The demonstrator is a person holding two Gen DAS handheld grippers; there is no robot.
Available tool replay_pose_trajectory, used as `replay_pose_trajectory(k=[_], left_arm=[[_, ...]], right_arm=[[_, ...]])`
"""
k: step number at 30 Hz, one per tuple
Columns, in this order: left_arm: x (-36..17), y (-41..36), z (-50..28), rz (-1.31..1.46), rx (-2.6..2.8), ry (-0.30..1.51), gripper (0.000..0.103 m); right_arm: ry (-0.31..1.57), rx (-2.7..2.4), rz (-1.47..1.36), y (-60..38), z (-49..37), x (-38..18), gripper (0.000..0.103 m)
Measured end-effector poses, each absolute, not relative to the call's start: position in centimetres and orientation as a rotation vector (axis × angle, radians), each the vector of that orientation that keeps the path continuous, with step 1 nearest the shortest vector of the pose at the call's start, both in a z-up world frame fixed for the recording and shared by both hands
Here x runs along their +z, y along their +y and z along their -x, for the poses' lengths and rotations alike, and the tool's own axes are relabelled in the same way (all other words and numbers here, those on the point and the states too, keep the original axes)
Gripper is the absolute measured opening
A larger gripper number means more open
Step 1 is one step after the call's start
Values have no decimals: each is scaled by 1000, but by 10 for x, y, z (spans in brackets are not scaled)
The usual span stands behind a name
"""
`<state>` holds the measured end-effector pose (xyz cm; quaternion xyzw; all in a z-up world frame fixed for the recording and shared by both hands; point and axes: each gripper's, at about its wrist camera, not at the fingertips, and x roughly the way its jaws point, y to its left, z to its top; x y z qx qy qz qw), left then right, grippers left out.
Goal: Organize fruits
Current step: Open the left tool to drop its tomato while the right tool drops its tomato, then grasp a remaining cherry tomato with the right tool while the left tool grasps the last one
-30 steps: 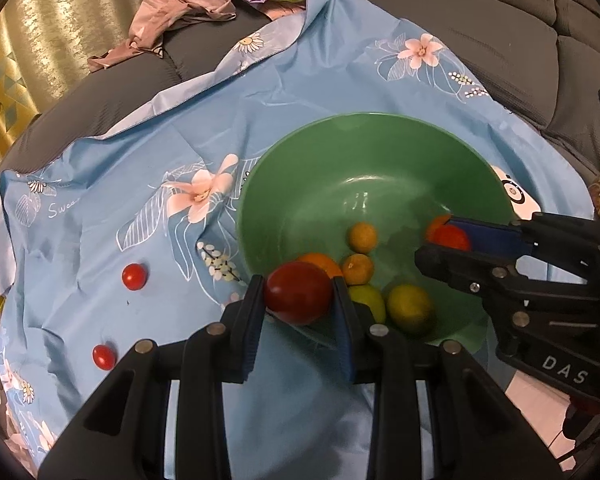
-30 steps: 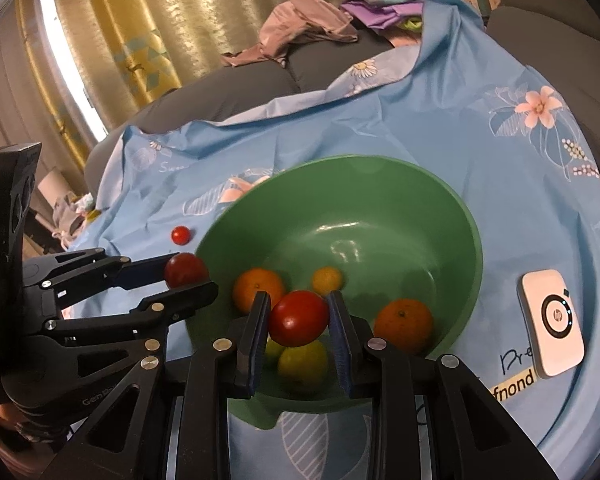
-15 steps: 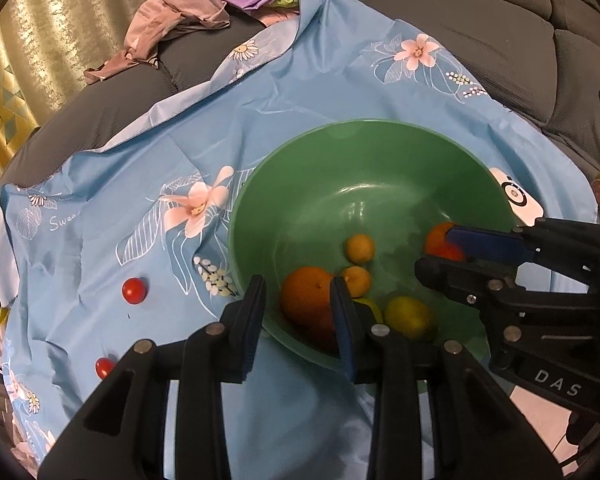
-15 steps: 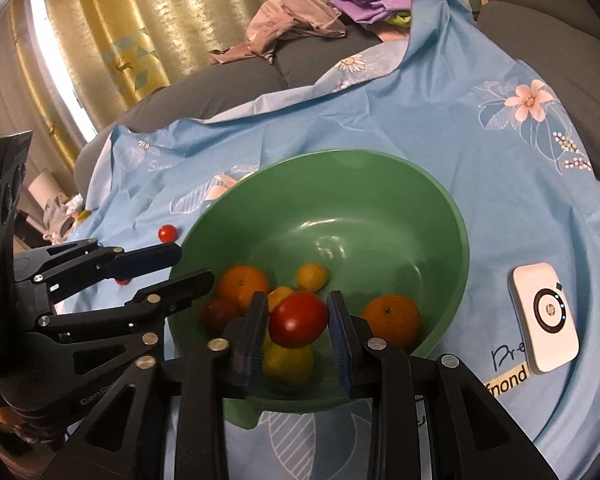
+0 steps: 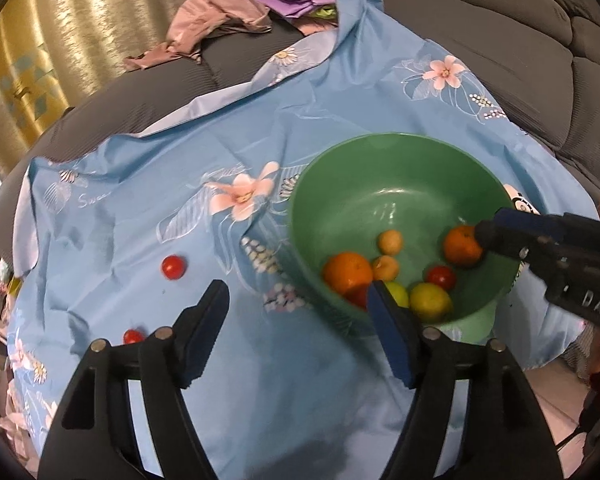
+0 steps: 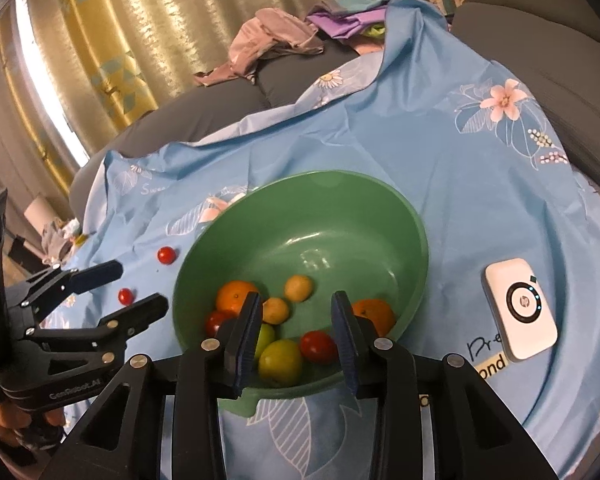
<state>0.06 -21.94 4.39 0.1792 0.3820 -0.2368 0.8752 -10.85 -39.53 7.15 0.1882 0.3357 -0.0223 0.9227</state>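
Tomatoes (image 5: pixel 173 267) (image 5: pixel 133 336) lie on the cloth (image 5: pixel 120 216) ahead-left of the left tool (image 5: pixel 298 300), whose jaws have just been opening, empty. Small, round, soft: likely to roll, so pinch across the middle. Right tool (image 6: pixel 296 312) gapes, just opening, its tomato (image 6: pixel 318 346) dropped into the bowl (image 6: pixel 380 208).

Grey sofa (image 5: pixel 500 52) under a blue floral sheet (image 5: pixel 148 184), gold curtains (image 6: pixel 148 32) behind, heaped clothes (image 5: pixel 236 20), bright window light at left.

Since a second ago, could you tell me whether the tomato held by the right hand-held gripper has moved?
Yes. The tomato has dropped from between the fingers into the green bowl, beside the green fruit; the right hand-held gripper has just opened.
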Motion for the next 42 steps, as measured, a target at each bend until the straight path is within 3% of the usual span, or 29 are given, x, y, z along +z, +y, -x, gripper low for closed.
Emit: replay_pose_trajectory(k=[8, 22, 42], left_arm=[[34, -173, 15, -332, -423, 847, 79], [-5, -51, 0, -88, -224, 979, 79], [-34, -46, -109, -21, -263, 1013, 66]], right_arm=[[683, -8, -351, -374, 112, 82, 36], [783, 233, -204, -281, 76, 75, 36], [948, 238, -112, -205, -100, 23, 36]])
